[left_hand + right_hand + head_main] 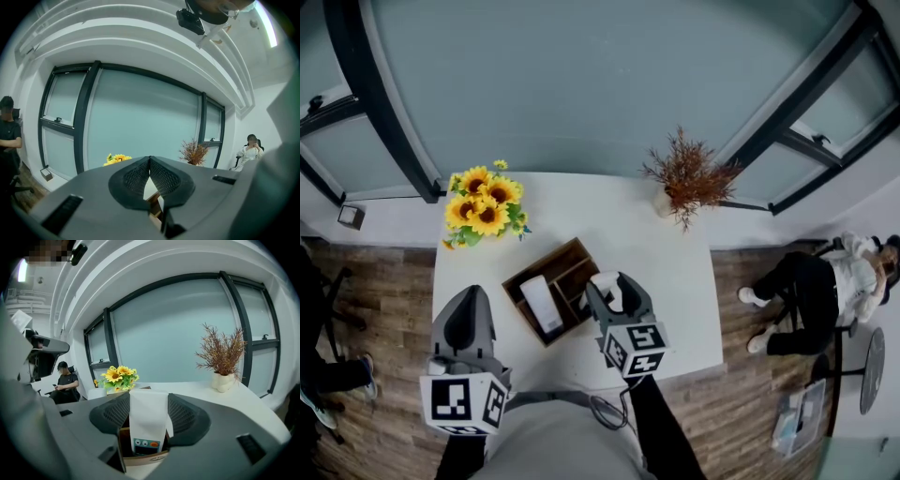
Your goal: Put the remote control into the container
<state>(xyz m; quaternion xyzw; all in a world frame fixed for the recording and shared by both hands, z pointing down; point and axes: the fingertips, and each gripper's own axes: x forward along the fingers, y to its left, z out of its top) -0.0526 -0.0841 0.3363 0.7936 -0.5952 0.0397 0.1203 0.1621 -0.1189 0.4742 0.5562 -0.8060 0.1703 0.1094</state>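
Observation:
A wooden container (567, 263) with compartments stands in the middle of the white table (675, 272). One white remote (542, 305) lies in its left compartment. My right gripper (607, 287) is at the container's right edge, shut on a second white remote control (148, 420) held upright, its coloured buttons at the lower end just above the container (140, 461). My left gripper (472, 302) hangs over the table's near left part, away from the container; its pads (138, 178) meet with nothing between them.
Sunflowers (483, 204) stand at the table's far left and a dried plant in a white vase (686, 178) at the far right. A person (825, 291) sits on the floor side to the right; another person (7, 131) sits at the left.

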